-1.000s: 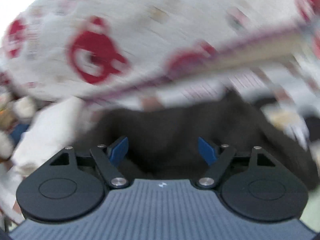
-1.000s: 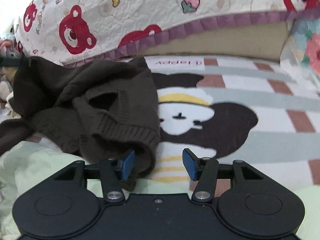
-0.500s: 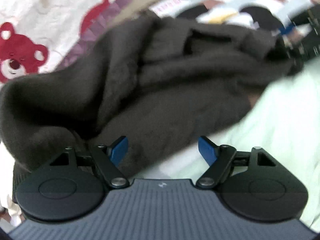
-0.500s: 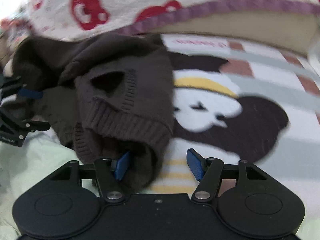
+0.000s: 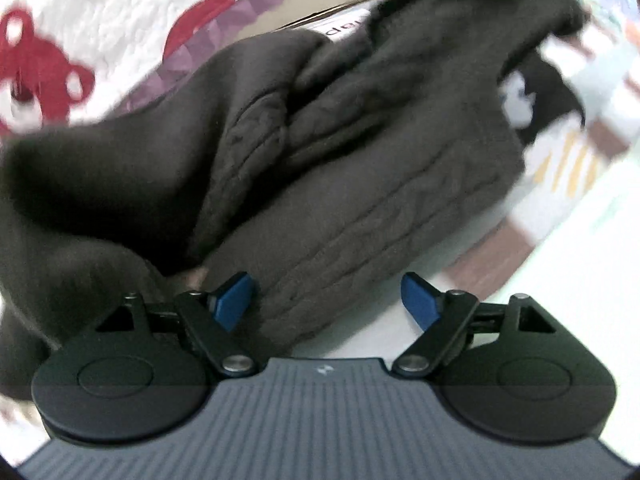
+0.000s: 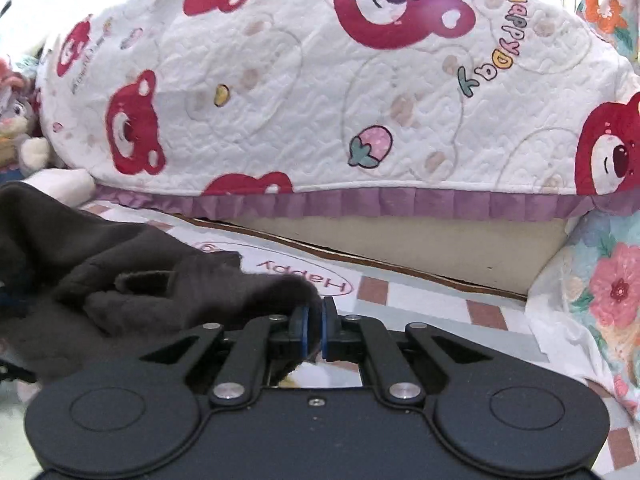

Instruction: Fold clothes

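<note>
Brown sweater [image 6: 132, 292] lies crumpled just before the bear-print quilt [image 6: 320, 92].

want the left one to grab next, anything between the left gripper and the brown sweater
Nothing visible does. The left gripper is open with the brown sweater directly ahead, its edge already between the fingers. The right gripper is shut on another part.

A white quilted cover [image 6: 320, 92] printed with red bears, a strawberry and the words "Happy Day" drapes over a beige cushion [image 6: 420, 240], its purple frill [image 6: 360, 204] along the lower edge. Below lies a bed sheet [image 6: 460, 312] with brown and white checks and a "Happy" label. A floral pillow [image 6: 600, 280] sits at the right, stuffed toys [image 6: 20, 120] at the far left.
</note>
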The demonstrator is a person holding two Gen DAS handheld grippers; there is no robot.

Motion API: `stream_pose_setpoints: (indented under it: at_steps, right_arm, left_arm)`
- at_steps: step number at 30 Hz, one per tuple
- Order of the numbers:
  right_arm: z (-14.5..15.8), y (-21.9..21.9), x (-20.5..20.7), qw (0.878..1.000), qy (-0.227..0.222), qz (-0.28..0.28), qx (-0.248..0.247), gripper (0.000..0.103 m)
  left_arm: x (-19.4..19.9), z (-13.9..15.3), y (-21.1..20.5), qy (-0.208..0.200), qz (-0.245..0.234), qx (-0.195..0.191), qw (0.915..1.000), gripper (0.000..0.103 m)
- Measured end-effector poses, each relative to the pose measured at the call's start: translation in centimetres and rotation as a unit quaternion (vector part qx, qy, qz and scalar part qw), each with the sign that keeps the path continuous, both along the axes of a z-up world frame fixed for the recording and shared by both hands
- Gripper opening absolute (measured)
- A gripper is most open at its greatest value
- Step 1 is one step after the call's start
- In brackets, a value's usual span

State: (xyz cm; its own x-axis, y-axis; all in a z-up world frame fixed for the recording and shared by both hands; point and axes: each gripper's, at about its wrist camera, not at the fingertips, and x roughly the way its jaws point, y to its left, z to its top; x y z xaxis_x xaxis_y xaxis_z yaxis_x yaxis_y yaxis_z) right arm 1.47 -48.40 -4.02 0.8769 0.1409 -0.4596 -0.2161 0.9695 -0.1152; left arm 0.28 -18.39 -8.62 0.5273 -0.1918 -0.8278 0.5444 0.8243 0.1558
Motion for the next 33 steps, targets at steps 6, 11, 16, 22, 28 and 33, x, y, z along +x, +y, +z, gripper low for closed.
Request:
stream_pose_setpoints:
  at_steps: [6,11,16,22,28,33]
  right_arm:
    - [-4.0,-0.2,0.4,0.998,0.062,-0.005,0.025,0.005]
    - [-4.6,-1.8,-0.5,0.994,0.077,-0.001,0.073,0.005]
    - [-4.6,-1.9,-0.8,0.994,0.079,0.016,0.078,0.006]
    - [-6.2,-2.1,-0.6,0.977,0.131,0.061,0.155,0.026]
    - [-8.1,-0.2,-1.6,0.980,0.163,0.068,0.096,0.054]
    - [-9.7,-0.2,-1.0,0.971,0.189,0.029,0.143,0.068]
  left_arm:
    - [1.0,-1.7,-1.7,-0.012,-0.009,0.041,0.9990,0.083]
    - [1.7,-2.1,-2.3,-0.040,-0.045,0.072,0.9956,0.103]
    - [3.1,-1.7,-2.5,-0.036,-0.011,0.036,0.9986,0.028]
    - [3.5,-0.7,-2.2,-0.033,0.024,-0.016,0.9990,0.022]
    - [4.1,-1.9,-1.7,-0.039,0.050,-0.009,0.9979,0.047]
    - [5.0,-2.6,-1.2,-0.069,0.038,-0.018,0.9967,0.065]
